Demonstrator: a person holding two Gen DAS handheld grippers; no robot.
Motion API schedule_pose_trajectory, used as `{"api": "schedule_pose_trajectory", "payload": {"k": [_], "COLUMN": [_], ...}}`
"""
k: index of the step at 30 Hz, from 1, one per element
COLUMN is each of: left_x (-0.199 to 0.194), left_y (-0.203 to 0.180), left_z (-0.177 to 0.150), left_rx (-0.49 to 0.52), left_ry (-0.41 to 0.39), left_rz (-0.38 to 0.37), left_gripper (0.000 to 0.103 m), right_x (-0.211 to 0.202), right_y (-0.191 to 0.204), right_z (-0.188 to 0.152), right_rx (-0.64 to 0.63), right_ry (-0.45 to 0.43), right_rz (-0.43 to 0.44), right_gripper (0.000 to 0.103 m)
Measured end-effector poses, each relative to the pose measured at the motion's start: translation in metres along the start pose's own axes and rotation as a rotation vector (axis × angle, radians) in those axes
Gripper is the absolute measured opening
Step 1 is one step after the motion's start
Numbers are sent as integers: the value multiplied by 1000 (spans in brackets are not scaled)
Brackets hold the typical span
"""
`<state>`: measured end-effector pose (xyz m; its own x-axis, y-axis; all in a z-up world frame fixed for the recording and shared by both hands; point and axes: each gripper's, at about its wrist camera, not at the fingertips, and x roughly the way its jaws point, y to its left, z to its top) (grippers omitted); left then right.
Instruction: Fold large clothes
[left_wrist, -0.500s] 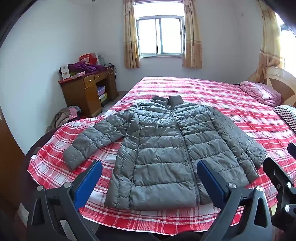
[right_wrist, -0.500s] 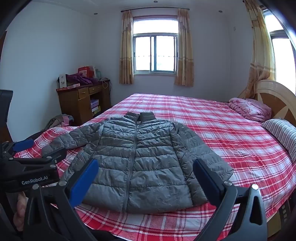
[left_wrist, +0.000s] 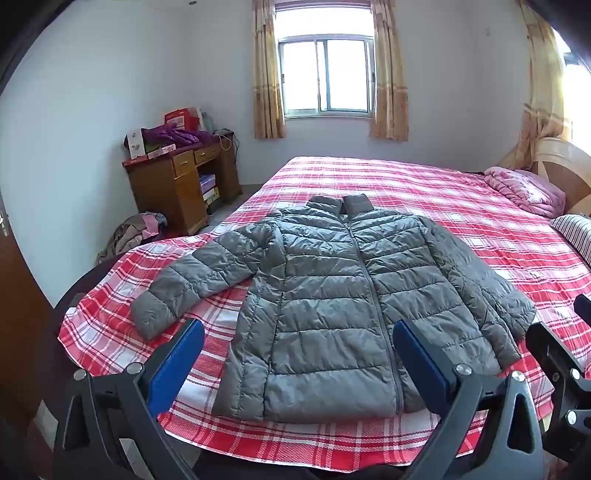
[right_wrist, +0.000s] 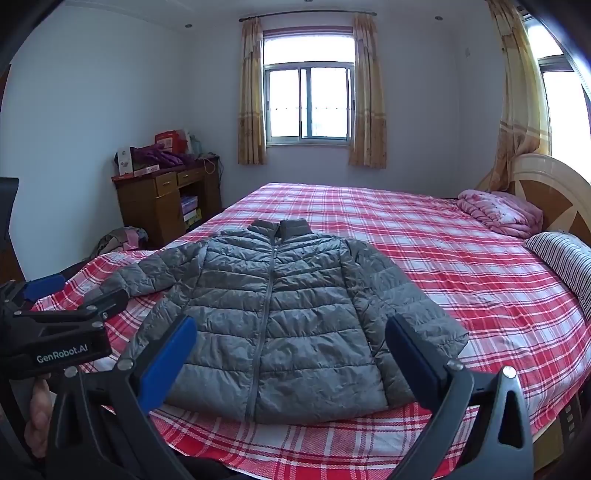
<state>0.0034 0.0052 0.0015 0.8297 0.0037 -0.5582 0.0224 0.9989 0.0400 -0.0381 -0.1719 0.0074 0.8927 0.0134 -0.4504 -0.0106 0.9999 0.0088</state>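
Note:
A grey quilted puffer jacket (left_wrist: 328, 295) lies flat and zipped, front up, on the red plaid bed (left_wrist: 461, 206), collar away from me. Its left sleeve (left_wrist: 199, 273) stretches out to the left; the right sleeve lies along the body. It also shows in the right wrist view (right_wrist: 273, 317). My left gripper (left_wrist: 297, 354) is open and empty, held above the jacket's hem. My right gripper (right_wrist: 290, 350) is open and empty, also above the hem. The left gripper's body (right_wrist: 55, 328) shows at the left of the right wrist view.
A pink folded quilt (left_wrist: 524, 190) and a striped pillow (left_wrist: 576, 232) lie near the headboard at right. A wooden desk (left_wrist: 177, 184) with clutter stands by the left wall, with a pile of clothes (left_wrist: 133, 236) on the floor beside it.
Both grippers have barely shifted; the jacket lies as before.

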Motion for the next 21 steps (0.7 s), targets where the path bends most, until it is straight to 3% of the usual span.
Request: {"api": "schedule_pose_trajectory", "payload": {"k": [21], "left_x": [-2], "left_y": [-2], "left_z": [0], "left_rx": [4], "left_ry": [-9], "left_rz": [0], "left_gripper": [102], "right_x": [7], "right_y": [1], "right_z": [-5], "right_rx": [10], "right_ry": [25], "right_rz": [15], "right_gripper": [103]}}
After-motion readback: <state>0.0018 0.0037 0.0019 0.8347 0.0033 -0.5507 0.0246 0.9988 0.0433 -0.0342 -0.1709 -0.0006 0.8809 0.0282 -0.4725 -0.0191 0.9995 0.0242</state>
